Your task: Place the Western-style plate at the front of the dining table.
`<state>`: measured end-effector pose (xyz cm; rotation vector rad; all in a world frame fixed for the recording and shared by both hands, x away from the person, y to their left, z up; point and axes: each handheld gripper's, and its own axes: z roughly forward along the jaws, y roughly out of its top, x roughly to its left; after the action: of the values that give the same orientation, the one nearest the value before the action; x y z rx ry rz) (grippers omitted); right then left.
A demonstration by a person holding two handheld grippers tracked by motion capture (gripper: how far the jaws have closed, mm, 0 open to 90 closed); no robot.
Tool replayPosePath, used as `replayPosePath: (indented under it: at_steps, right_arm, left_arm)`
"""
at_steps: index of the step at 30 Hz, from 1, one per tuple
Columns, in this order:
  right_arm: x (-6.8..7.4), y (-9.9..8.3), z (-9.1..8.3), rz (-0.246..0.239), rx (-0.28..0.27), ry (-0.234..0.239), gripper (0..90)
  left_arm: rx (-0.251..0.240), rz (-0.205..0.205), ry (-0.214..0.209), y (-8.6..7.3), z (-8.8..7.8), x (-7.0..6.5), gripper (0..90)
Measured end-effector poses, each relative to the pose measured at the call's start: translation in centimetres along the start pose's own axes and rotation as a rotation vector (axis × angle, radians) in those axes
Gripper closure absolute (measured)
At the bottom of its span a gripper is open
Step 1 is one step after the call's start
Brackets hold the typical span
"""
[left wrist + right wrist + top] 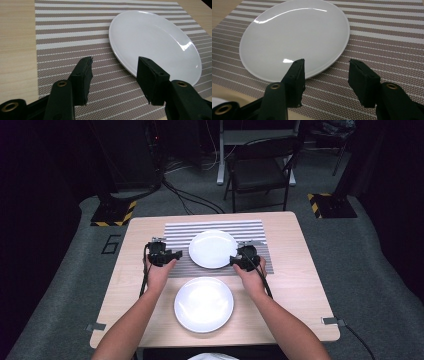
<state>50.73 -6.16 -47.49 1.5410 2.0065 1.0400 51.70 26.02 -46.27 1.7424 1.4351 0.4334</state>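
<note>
Seen from above, a white plate (213,249) lies on a striped placemat (180,232) at the twelve o'clock half of the wooden table (300,285); a second white plate (204,304) sits on the bare wood at six o'clock, well apart from the mat's plate; the left gripper (172,255) hovers at nine o'clock of the far plate, the right gripper (236,260) at about four o'clock of it, close to its rim. In the left gripper view the jaws are released, with only placemat (70,35) in the gap, and the plate (155,40) lies just past the right-hand jaw. In the right gripper view the jaws likewise stand apart and grasp nothing; the plate (294,37) lies at eleven o'clock of the gap, its rim behind the left-hand jaw, the mat (387,32) beyond. On the grey floor (65,270) at nine o'clock of the table a marking reads "6" (111,243); neither plate shows any brand or label.
</note>
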Motion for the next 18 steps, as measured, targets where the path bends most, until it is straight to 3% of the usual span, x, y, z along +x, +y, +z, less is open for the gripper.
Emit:
replayPosePath:
  at_steps: [9,18]
  right_arm:
    - [0.0,-0.6,-1.7,-0.012,-0.011,0.039,46.6]
    - [-0.6,-1.6,-3.7,0.000,-0.039,0.067,46.2]
  left_arm:
    - [-0.020,-0.006,-0.032,-0.8,-1.5,0.7,45.6]
    - [-0.027,0.028,-0.034,-2.2,-3.4,1.1,45.5]
